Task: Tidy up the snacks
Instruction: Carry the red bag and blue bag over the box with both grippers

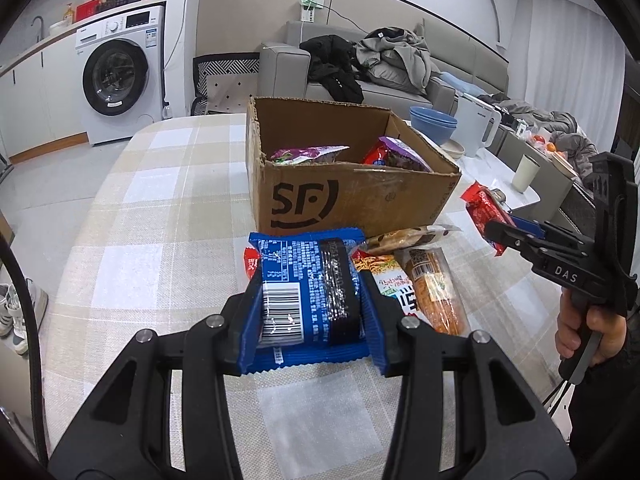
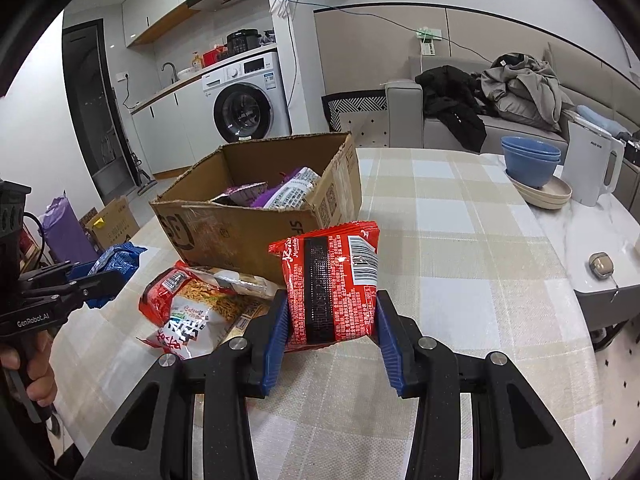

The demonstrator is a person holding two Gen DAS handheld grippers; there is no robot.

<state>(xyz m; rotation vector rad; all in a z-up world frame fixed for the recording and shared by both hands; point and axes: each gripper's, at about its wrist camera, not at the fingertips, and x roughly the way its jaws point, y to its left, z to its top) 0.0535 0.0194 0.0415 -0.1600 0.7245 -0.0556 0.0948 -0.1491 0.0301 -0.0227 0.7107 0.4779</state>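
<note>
Checked tablecloth (image 1: 168,208); left gripper (image 1: 312,304) jaws pinch blue packet (image 1: 304,280), right gripper (image 2: 330,320) jaws red packet (image 2: 332,284).

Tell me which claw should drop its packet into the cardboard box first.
Probably the left claw. Its blue packet sits directly in front of the cardboard box, facing the opening. The right claw holds its red packet off the box's corner, so it would have to swing across.
</note>
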